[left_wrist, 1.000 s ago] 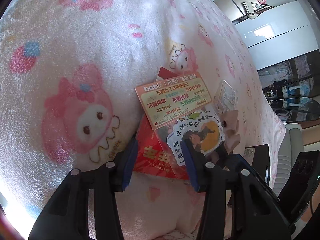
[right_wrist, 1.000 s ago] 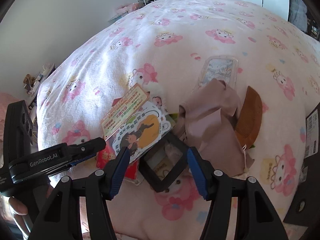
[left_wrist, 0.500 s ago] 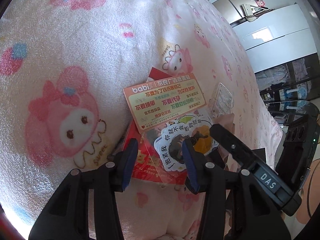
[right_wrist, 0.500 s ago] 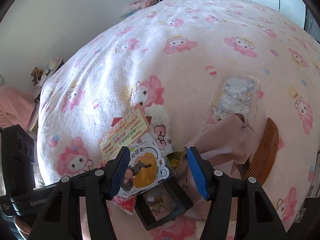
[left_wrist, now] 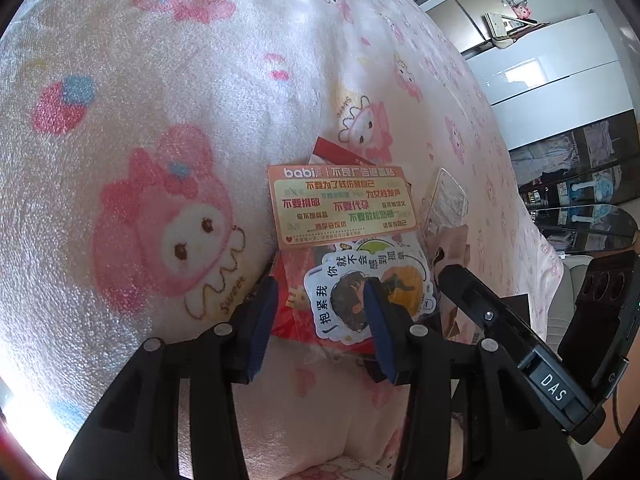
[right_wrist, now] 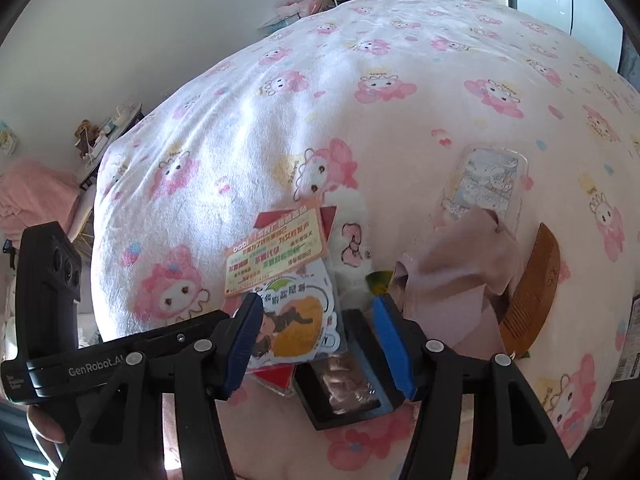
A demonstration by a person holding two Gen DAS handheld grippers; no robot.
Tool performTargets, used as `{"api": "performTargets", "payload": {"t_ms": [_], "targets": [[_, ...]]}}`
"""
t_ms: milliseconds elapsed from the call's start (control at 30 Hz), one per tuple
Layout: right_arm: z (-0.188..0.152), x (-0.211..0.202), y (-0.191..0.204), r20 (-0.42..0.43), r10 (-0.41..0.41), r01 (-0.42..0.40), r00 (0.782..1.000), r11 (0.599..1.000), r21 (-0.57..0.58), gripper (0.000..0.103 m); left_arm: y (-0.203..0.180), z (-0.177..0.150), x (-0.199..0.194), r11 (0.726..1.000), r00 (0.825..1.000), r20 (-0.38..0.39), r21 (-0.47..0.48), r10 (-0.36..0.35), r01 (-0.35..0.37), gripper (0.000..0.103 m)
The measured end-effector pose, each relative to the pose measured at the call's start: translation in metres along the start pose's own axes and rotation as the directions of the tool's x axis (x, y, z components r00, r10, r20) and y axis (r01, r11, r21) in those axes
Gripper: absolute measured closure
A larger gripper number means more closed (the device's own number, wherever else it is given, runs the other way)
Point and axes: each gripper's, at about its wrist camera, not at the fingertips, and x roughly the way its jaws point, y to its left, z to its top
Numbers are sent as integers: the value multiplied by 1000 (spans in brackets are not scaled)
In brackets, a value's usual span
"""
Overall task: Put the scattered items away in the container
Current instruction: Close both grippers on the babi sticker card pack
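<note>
A pile of flat items lies on a pink cartoon blanket (left_wrist: pixel 152 92): an orange babi sticker card (left_wrist: pixel 340 204) (right_wrist: pixel 276 252), a white cartoon sticker sheet (left_wrist: pixel 372 288) (right_wrist: pixel 296 320), a red packet (left_wrist: pixel 296 304) beneath them, and a black frame (right_wrist: pixel 344 388). My left gripper (left_wrist: pixel 320 316) is open, its fingers astride the red packet and sticker sheet. My right gripper (right_wrist: pixel 320 340) is open above the sticker sheet and black frame. A pink cloth (right_wrist: pixel 460 272), a wooden comb (right_wrist: pixel 532 292) and a clear phone case (right_wrist: pixel 488 184) lie to the right.
The right gripper's body (left_wrist: pixel 516 344) sits close on the right in the left wrist view; the left gripper's body (right_wrist: pixel 100 364) shows at lower left in the right wrist view. A dark box edge (right_wrist: pixel 628 340) lies at the far right. White cabinets (left_wrist: pixel 540 80) stand beyond the bed.
The right gripper has moved forward and down over the pile, coming close beside the left one. The left gripper has edged forward around the red packet and sticker sheet. Both stay open.
</note>
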Motion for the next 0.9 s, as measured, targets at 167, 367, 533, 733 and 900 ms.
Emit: {"api": "performTargets", "payload": {"t_ms": [167,367,533,733,900], "targets": [[-5,15,0,-43,31,-30,999,999,18,56,-2,2,6,1000,1000,0,11,23,-23,65],[-25,-9,13,-19,52,-52,998,999,-1,56,-11,-9,5,997,996,-77,60,-33,38,65],[-46,-26,24,-43,87,-88,995,996,-18,56,-6,-17,-3,997,998,-66,81,-11,16,65],[-30,-21,6,26,20,-22,999,998,56,56,9,-4,-7,1000,999,-33,18,-16,17,65],[-9,4,-2,18,45,-46,999,996,71,56,8,2,6,1000,999,-36,16,0,1,65]]}}
